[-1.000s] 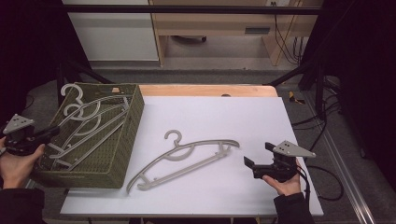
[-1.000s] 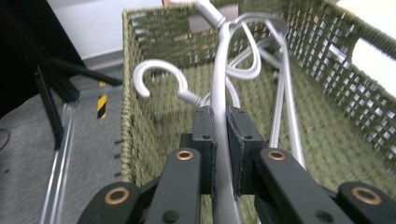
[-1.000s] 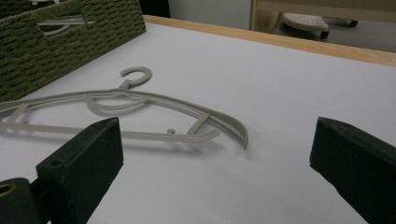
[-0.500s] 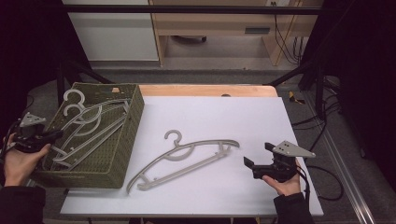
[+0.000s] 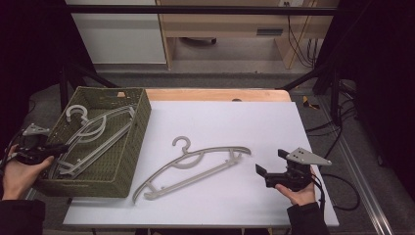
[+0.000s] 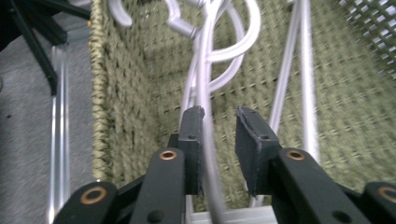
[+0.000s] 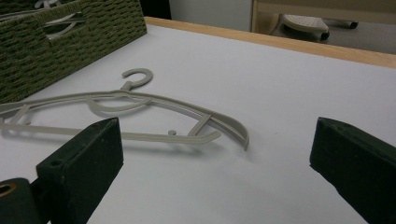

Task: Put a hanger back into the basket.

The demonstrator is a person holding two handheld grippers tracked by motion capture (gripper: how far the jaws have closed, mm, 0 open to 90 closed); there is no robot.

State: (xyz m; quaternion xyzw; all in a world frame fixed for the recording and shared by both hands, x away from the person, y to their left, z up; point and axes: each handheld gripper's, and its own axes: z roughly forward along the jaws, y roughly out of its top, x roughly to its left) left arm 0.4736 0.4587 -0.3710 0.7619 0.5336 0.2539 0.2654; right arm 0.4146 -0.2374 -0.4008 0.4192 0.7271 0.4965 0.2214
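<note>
Left gripper [image 6: 218,154] jaws just opening, hanger [image 6: 205,93] rail loose between; right gripper [image 7: 215,172] wide apart. We judge hanger light, stiff, slippery; grip mid-rail.

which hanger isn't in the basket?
The grey hanger lying flat on the white table, left of the right claw. The others lie piled inside the green basket.
</note>
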